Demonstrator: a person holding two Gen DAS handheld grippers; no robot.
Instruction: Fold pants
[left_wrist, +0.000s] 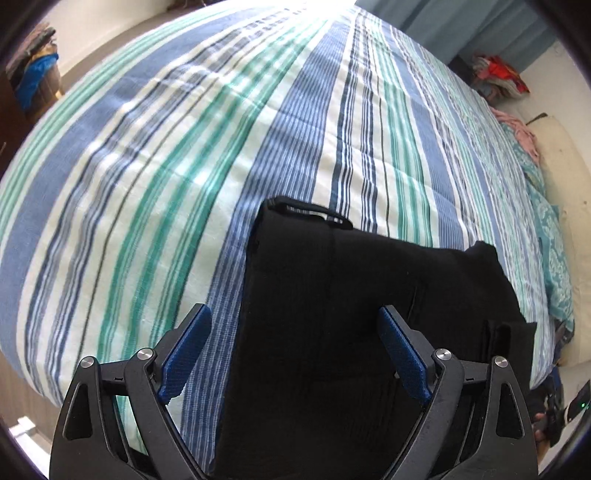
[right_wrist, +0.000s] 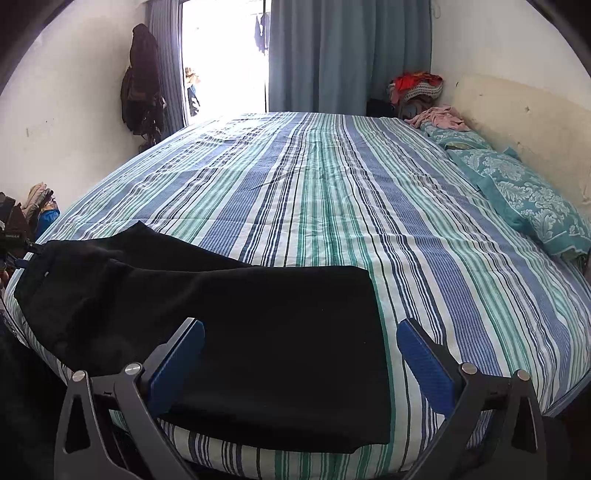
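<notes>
Hovering over the near edge of the bed (right_wrist: 369, 206), I keep both tongs released. The black pants (right_wrist: 236, 332) lie flat on the striped bedspread (left_wrist: 155, 192), already doubled into a long band whose long axis runs along the bed's near edge. My left tongs (left_wrist: 293, 354) point steeply down over the waistband end, fingers spread to either side of the cloth and gripping nothing. My right tongs (right_wrist: 301, 354) hang over the opposite end, where the fold edge is straight and square. Each hand is nearest its own end. The fabric looks soft, matte and limp; the cotton cover beneath is faintly creased.
</notes>
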